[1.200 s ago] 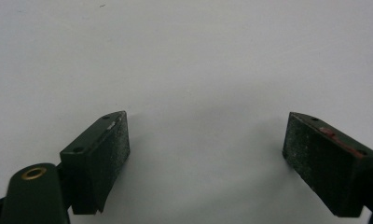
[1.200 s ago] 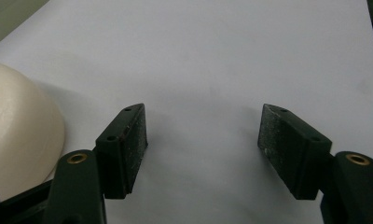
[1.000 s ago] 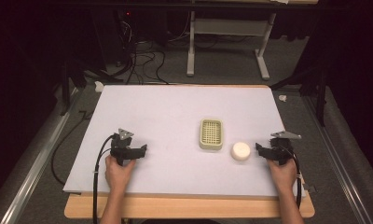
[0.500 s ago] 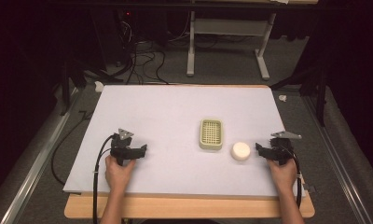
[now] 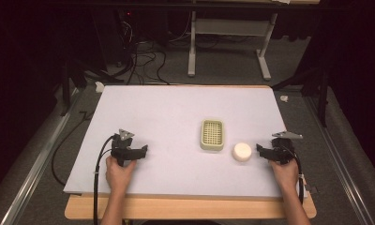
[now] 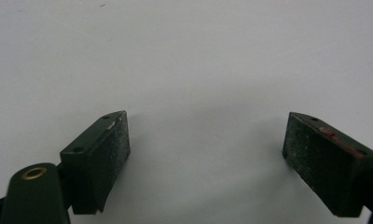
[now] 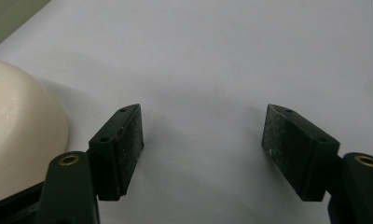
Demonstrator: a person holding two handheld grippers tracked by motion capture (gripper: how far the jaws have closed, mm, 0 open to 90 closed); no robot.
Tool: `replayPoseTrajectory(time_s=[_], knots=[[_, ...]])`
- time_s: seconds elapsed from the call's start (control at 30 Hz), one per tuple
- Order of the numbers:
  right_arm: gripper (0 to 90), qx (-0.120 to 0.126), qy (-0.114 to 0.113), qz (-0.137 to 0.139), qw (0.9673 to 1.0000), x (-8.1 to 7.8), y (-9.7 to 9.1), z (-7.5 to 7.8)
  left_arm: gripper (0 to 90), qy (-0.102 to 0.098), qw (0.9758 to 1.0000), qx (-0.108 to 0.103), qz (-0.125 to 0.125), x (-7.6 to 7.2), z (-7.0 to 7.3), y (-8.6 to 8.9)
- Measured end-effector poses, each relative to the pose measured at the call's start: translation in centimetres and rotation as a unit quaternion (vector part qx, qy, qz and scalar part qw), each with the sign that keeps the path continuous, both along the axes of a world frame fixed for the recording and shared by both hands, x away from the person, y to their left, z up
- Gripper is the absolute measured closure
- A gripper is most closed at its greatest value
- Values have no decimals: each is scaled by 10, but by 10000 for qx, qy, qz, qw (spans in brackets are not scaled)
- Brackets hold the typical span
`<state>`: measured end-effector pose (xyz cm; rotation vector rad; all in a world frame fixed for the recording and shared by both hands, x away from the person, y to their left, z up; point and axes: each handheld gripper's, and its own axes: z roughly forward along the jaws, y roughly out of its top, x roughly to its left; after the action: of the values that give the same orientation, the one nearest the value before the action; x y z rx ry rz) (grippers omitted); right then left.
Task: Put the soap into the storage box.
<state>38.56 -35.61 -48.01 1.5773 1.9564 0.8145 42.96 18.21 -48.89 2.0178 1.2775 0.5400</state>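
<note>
Both hand-held grippers, left (image 5: 142, 151) and right (image 5: 260, 150), stay put, jaws apart

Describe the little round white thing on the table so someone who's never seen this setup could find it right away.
Look at the white tabletop, toward the near right side by the right gripper. Just left of that gripper sits a small cream round block. Its neighbour, the pale green tray, is rectangular with a grid; the block is smooth and solid.
</note>
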Motion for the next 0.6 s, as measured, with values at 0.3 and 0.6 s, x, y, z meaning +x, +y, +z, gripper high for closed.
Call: replayPoseTrajectory(time_s=[0.3,0.6], knots=[[289,50,9,6,10000,0,-1,1,153,-8,10000,-3,5,0,0,0],[289,218,-143,8,9997,-11,-5,5,153,-1,10000,1,0,0,0,0]])
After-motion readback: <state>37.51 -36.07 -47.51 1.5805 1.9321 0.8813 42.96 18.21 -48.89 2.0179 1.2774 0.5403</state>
